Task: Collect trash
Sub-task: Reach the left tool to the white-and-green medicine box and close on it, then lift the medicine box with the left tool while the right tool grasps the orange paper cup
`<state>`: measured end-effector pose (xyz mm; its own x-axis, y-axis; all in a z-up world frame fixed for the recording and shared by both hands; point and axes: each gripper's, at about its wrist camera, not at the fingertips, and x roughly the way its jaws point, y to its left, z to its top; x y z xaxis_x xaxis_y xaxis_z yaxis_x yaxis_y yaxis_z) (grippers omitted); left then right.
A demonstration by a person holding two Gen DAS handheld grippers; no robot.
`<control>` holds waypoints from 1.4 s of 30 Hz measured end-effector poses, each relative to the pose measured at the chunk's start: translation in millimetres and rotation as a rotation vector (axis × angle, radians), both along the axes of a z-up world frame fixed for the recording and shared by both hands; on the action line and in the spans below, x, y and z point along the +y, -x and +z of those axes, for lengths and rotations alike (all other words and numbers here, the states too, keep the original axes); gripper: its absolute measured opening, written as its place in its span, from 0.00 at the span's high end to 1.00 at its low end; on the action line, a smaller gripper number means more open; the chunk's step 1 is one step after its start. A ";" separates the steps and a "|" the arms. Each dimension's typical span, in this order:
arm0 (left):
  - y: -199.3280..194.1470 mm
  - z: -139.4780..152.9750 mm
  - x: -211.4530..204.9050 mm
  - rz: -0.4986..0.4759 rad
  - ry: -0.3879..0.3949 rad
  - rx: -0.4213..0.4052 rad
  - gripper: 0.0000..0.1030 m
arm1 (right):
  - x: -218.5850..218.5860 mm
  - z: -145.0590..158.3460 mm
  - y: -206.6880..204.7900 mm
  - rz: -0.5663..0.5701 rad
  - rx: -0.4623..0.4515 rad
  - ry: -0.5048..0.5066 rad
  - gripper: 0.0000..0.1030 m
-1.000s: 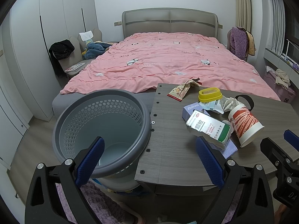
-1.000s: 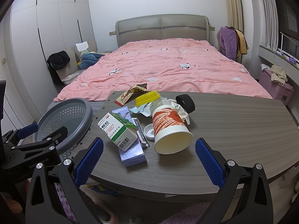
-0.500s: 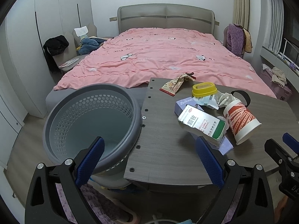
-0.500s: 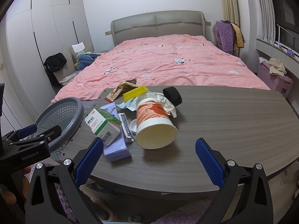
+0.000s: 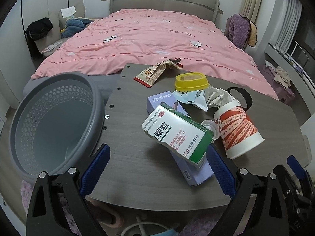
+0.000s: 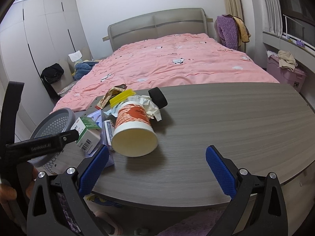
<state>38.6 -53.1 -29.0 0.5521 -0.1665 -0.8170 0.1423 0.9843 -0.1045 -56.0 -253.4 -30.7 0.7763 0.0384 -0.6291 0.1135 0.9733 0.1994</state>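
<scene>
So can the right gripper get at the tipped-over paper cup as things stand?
Probably yes: the right gripper is open, and the paper cup lies just ahead with bare table between them.

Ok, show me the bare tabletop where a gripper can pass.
Bare: the table right of the paper cup, and the strip between the bin and the medicine box. Crowded: around the cup, box, yellow lid and wrapper.
</scene>
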 end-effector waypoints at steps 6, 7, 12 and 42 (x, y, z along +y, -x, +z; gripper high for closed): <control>-17.8 -6.5 -0.4 0.041 0.052 0.052 0.09 | -9.5 -6.8 -2.9 -0.008 0.010 -0.018 0.06; -20.1 -8.0 -0.8 0.045 0.060 0.060 0.09 | -10.9 -7.5 -3.4 -0.009 0.012 -0.022 0.06; -26.9 -9.6 -1.5 0.056 0.086 0.066 0.09 | -16.3 -12.1 -5.4 -0.014 0.019 -0.034 0.06; -27.3 -11.3 -4.5 -0.032 0.128 0.047 0.55 | -20.2 -14.9 -8.4 -0.020 0.021 -0.038 0.06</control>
<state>65.9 -57.6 -40.2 0.5066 -0.2879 -0.8127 0.1650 0.9575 -0.2364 -47.5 -273.5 -45.5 0.7635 0.0472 -0.6441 0.1373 0.9627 0.2333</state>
